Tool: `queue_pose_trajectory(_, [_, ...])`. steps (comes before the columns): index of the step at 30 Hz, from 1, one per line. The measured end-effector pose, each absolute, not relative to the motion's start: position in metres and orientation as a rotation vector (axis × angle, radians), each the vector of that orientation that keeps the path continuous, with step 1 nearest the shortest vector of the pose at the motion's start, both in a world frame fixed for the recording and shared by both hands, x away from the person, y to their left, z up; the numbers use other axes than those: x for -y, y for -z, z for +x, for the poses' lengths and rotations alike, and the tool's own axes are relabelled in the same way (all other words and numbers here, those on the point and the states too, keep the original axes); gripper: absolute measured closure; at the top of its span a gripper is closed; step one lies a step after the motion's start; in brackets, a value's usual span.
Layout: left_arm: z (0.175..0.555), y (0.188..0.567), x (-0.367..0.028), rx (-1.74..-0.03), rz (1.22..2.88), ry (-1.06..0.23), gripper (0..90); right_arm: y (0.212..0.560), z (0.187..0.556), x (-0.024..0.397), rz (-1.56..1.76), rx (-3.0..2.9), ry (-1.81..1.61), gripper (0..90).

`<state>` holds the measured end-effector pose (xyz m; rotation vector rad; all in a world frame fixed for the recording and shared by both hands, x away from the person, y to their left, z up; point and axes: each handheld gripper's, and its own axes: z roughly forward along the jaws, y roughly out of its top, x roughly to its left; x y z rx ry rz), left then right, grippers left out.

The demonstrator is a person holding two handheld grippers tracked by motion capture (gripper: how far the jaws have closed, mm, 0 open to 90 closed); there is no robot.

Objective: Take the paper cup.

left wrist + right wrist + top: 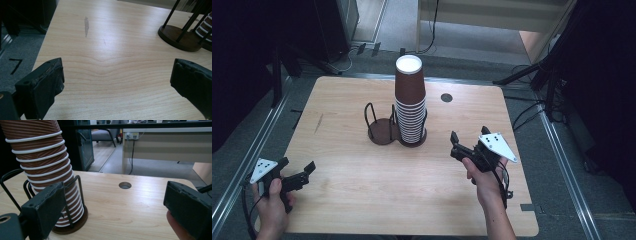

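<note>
Left hand-held gripper: jaws spread wide, empty, low over the counter's near left corner, well apart from the holder.
Cup holder: dark two-ring wire stand mid-counter; its left ring is empty.
Cup stack: tall nested brown paper cups with white rims, upright in the right ring.
Right hand-held gripper: jaws spread, empty, near the stack's right side, pointing at it.
Progress: apparently just starting; no cup gripped or moved yet.
</note>
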<state>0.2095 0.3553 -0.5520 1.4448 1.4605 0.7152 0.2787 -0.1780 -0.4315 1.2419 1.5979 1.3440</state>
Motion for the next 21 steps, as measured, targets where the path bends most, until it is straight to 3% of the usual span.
queue_pose_trajectory(21, [0.210, 0.552, -0.355, -1.461, 1.446, -0.714, 0.0, 0.422, 0.290, 0.147, 1.183, -1.630, -1.375, 4.0])
